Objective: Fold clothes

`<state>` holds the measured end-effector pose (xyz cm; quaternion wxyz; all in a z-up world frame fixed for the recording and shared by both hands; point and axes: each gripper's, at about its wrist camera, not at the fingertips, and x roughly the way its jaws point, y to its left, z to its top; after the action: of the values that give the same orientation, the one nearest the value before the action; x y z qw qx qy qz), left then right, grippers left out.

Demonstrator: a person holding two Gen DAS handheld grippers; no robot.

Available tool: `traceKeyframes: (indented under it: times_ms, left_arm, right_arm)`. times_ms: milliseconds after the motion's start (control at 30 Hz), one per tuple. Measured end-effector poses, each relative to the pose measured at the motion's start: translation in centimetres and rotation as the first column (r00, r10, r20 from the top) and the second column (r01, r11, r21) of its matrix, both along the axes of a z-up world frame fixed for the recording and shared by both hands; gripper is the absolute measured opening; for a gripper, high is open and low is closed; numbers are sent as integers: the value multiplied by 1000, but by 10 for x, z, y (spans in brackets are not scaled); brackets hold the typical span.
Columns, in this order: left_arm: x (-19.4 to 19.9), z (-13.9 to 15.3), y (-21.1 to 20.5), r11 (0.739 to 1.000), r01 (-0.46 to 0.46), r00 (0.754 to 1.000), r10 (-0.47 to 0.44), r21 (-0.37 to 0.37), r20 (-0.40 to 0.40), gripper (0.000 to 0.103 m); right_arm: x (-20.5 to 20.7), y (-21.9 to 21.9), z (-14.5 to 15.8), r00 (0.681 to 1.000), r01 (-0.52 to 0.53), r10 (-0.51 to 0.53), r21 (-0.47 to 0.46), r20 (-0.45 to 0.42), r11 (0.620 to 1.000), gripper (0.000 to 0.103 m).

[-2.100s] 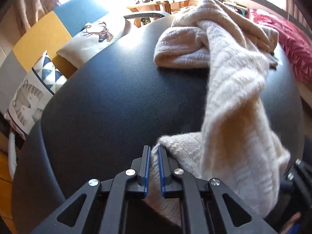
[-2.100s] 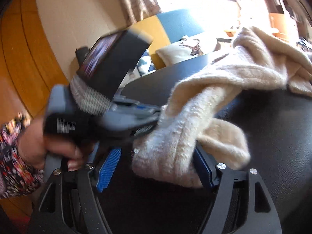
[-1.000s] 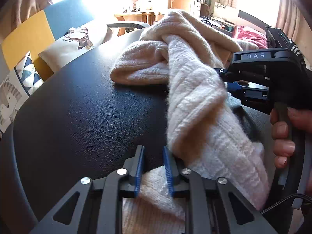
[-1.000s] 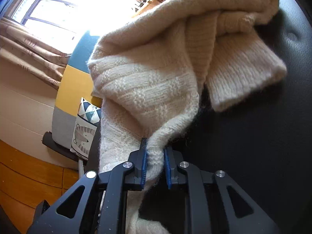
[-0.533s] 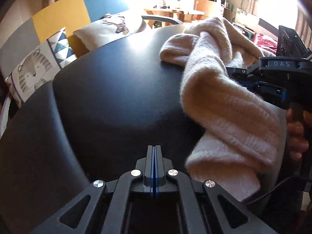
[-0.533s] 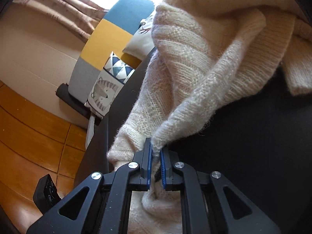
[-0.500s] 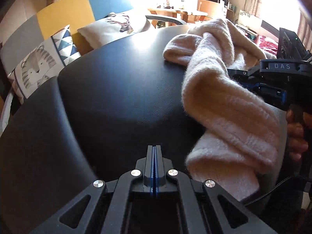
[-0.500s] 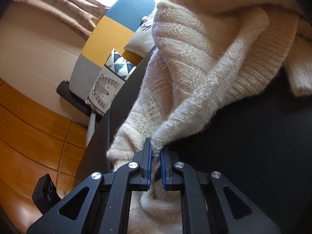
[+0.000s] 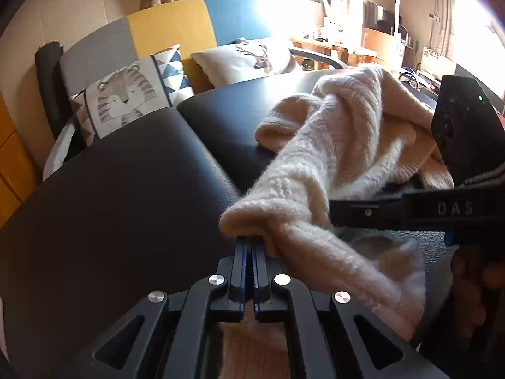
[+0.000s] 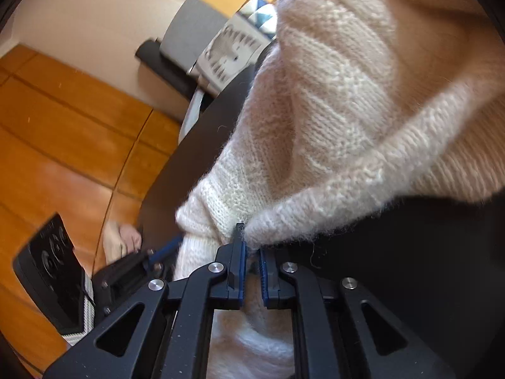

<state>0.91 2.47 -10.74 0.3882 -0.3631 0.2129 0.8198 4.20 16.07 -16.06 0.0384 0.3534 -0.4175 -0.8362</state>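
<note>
A fluffy cream knit sweater (image 9: 331,145) lies bunched on the black padded table (image 9: 126,205), with one long part pulled toward me. My left gripper (image 9: 251,249) is shut, pads together with no cloth showing between them. A fold of the sweater lies over its tips and more knit shows beneath the fingers. My right gripper (image 10: 251,249) is shut on a thick edge of the sweater (image 10: 331,110), which fills most of that view. In the left wrist view the right gripper (image 9: 334,211) reaches in from the right, a hand (image 9: 467,287) on its handle. The left gripper (image 10: 157,254) shows low on the left in the right wrist view.
A sofa with grey, yellow and blue back panels (image 9: 170,28) stands behind the table, holding a tiger cushion (image 9: 126,98) and a deer cushion (image 9: 249,57). A cluttered desk (image 9: 334,47) stands by the bright window. Wooden floor (image 10: 63,142) lies beyond the table's left edge.
A second ago the left jaws stood apart around knit; they then shut with nothing in them. Now a sweater fold lies over their tips. The right gripper kept its hold, rolling toward the floor.
</note>
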Motion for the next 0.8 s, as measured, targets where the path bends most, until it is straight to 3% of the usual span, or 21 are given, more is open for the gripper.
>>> traceKeyframes:
  times_ms: [100, 233, 300, 400, 533, 600, 733, 800]
  left_arm:
    - [3, 8, -23, 999, -29, 999, 30, 19, -28, 5]
    - [21, 26, -31, 999, 16, 997, -12, 52, -80, 9]
    - [22, 28, -21, 999, 42, 994, -39, 32, -101, 14]
    - [33, 31, -12, 997, 71, 990, -68, 13, -126, 14]
    - [39, 28, 1, 994, 107, 981, -109, -16, -159, 18]
    - [38, 17, 12, 989, 127, 974, -139, -78, -177, 18]
    - [45, 5, 27, 976, 158, 950, -192, -151, -244, 18]
    - [52, 2, 33, 967, 179, 925, -228, -181, -305, 18]
  right_arm:
    - [-8, -10, 7, 998, -67, 67, 34, -8, 997, 11]
    - [12, -7, 30, 997, -68, 75, 180, -32, 981, 19]
    - [31, 2, 40, 999, -22, 32, 236, -37, 972, 41]
    - [60, 26, 49, 996, 83, -73, 254, -51, 964, 59]
    - [87, 64, 53, 975, 219, -218, 270, -36, 937, 61]
    - [92, 84, 54, 960, 273, -278, 271, -21, 923, 61]
    - [83, 110, 47, 958, 267, -286, 286, 25, 920, 65]
    - [68, 116, 45, 959, 256, -281, 303, 40, 918, 65]
